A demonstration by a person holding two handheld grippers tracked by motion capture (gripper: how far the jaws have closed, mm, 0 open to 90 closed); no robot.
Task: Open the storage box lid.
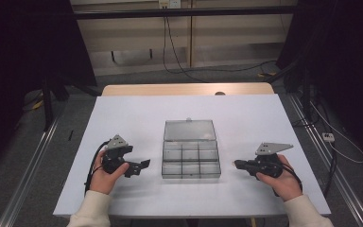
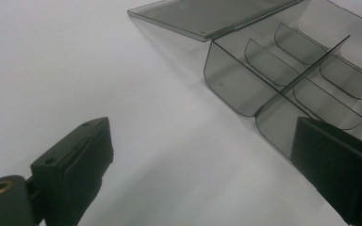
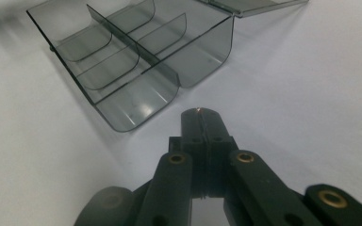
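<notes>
From the high view we see the organizer box (image 1: 191, 156) lying open at the middle of the white table (image 1: 123, 118) between both grippers, probably so either reaches it; the left gripper view shows our left gripper (image 2: 202, 165) spread wide beside it, and in the right gripper view our right gripper (image 3: 202, 123) is closed on nothing.

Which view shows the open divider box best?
The high view: the whole divider box shows, lid flat behind, six compartments. The left gripper view cuts off its far end behind a pad; the right gripper view shows it slanted, lid mostly cropped.
</notes>
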